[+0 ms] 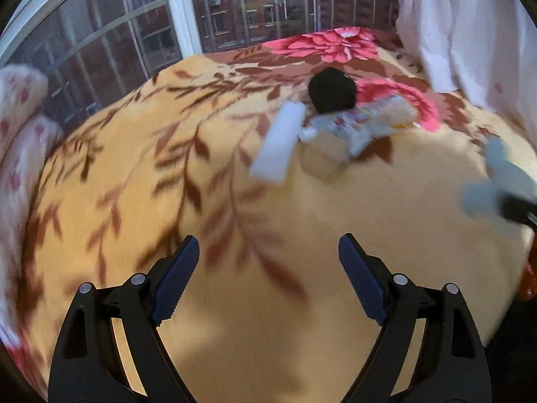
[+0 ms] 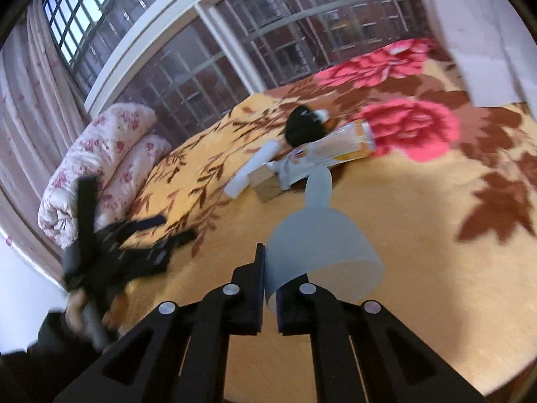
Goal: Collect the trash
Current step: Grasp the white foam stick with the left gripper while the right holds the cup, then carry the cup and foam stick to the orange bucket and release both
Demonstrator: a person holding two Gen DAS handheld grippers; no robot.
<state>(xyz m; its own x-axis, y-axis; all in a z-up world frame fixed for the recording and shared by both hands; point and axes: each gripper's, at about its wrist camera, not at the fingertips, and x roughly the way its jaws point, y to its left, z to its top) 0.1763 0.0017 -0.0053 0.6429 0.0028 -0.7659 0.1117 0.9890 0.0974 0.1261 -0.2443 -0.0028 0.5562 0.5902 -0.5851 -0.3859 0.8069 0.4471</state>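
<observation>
Plastic sheet (image 2: 322,235) between right hand-held gripper (image 2: 269,288) pads

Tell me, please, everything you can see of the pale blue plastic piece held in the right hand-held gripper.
The plastic piece is a thin, translucent, pale blue sheet, curled into a wide bell shape that narrows to a neck and ends in a smaller rounded tab. The right hand-held gripper is shut on its lower edge, so it juts forward above the blanket, seemingly touching nothing else. In the left wrist view it appears blurred at the right edge.
</observation>
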